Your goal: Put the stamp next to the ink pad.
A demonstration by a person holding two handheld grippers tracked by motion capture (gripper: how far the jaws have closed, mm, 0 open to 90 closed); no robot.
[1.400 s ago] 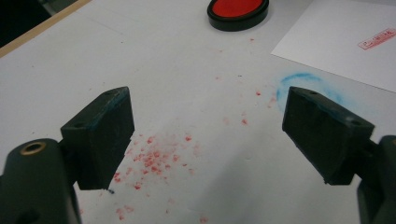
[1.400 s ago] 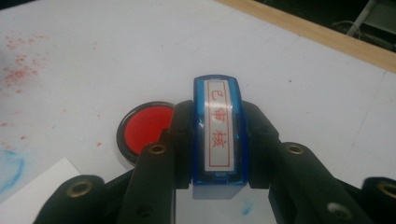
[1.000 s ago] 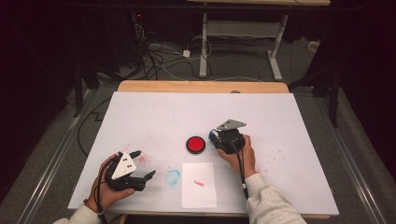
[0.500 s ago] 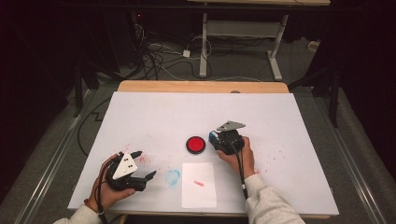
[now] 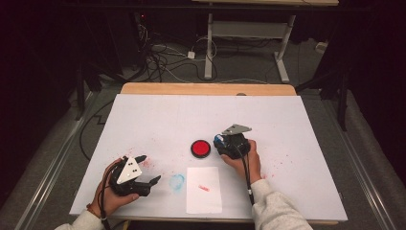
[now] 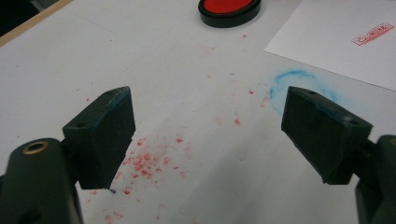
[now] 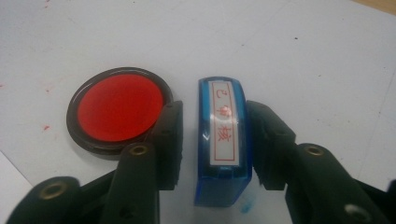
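A blue stamp [image 7: 223, 135] with a white label of red characters stands on the white table sheet [image 5: 167, 120], right beside a round red ink pad [image 7: 119, 109]. My right gripper [image 7: 215, 107] has just been opening. Its jaws flank the stamp, with a narrow gap on the ink pad's side. In the high view this gripper [image 5: 220, 143] sits just right of the ink pad [image 5: 200, 148]. My left gripper [image 5: 150, 168] rests low at the front left. Its jaws [image 6: 205, 116] stand wide open over red ink specks, with nothing between them.
A white paper sheet [image 5: 203, 189] with a small red stamp print [image 6: 372, 34] lies near the front edge. A blue ink smudge [image 5: 177, 182] marks the sheet left of it. Cables and a desk frame [image 5: 249, 33] lie on the floor beyond the table.
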